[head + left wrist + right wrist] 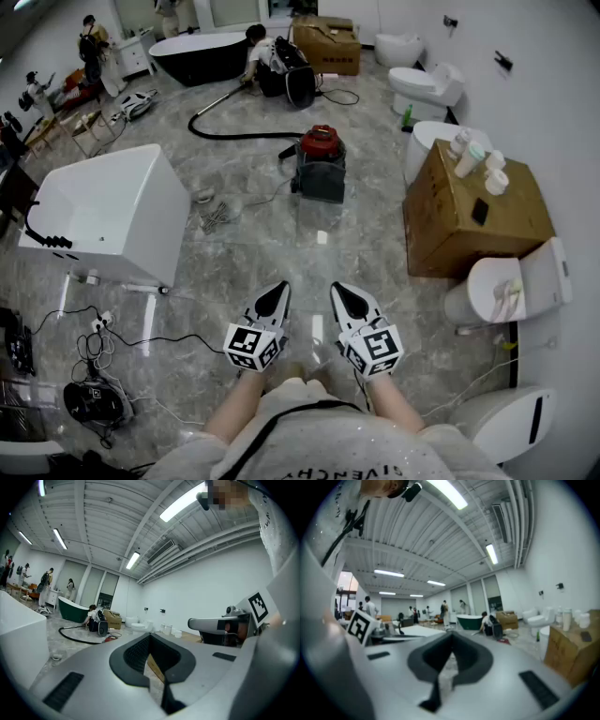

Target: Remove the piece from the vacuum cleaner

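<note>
— Two grippers, both empty?
— Yes. The left gripper (pixel 279 289) and right gripper (pixel 337 291) sit side by side, close to the person's body. Each has its jaws pressed together with nothing between them.
— And the vacuum cleaner (pixel 320 161)?
— It stands red-topped on the floor (pixel 281 239) at twelve o'clock from them, well apart. Its black hose (pixel 225 133) curls off toward eleven. A cardboard box (pixel 459 220) sits at two o'clock.

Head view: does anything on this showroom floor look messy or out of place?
Yes: the vacuum cleaner sits mid-floor with its black hose sprawled out, and loose cables tangle at left.
</note>
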### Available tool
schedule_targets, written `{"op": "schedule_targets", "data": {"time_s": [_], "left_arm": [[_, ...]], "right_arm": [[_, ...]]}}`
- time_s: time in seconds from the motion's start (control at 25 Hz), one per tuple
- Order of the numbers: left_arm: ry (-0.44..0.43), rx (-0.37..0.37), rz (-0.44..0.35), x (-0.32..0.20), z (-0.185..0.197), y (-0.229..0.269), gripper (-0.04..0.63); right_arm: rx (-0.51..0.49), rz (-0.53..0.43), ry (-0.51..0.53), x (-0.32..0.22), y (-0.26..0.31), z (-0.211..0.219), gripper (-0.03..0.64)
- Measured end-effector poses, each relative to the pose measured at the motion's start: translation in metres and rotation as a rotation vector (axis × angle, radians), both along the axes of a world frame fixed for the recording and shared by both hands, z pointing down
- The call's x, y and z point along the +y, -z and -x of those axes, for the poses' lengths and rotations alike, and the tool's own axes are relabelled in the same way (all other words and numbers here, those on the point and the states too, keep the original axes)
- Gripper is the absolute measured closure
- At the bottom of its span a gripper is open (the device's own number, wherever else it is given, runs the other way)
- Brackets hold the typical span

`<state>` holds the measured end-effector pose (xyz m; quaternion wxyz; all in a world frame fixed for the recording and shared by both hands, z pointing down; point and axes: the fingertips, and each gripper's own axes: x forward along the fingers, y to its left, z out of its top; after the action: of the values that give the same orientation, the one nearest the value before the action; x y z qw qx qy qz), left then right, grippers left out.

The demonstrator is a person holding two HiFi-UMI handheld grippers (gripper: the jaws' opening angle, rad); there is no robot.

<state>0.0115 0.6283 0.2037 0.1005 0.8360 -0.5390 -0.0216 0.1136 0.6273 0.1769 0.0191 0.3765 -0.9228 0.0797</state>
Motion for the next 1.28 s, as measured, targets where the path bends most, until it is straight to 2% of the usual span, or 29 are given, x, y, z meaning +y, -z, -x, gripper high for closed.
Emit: {"op": "schedule_targets", "data": {"time_s": [0.44,0.64,0.8,1.0,1.28], "left_arm": [[0.034,-0.004,-0.024,-0.007,-0.004,0.0,0.574],[0.044,-0.003,-0.039,-0.03,0.004,0.002,0.574],[0.026,0.014,-0.044,-0.066,0.009,-0.007,0.574],[-0.017,0.023,-0.023,-0.133,0.015,-0.021,0.574],[-0.075,0.003,-0.01,-0.229,0.054,-0.022,0.574]], "right_arm": [[0.042,-0.034,0.016,-0.007,-0.005,-0.005,0.603],[0.048,-0.048,0.009,-0.028,-0.002,-0.001,0.602],[0.054,-0.047,-0.001,-0.06,-0.009,0.006,0.603],[0.094,-0.021,-0.017,-0.125,-0.022,0.02,0.601],[0.102,0.022,-0.061,-0.218,-0.028,0.054,0.601]]}}
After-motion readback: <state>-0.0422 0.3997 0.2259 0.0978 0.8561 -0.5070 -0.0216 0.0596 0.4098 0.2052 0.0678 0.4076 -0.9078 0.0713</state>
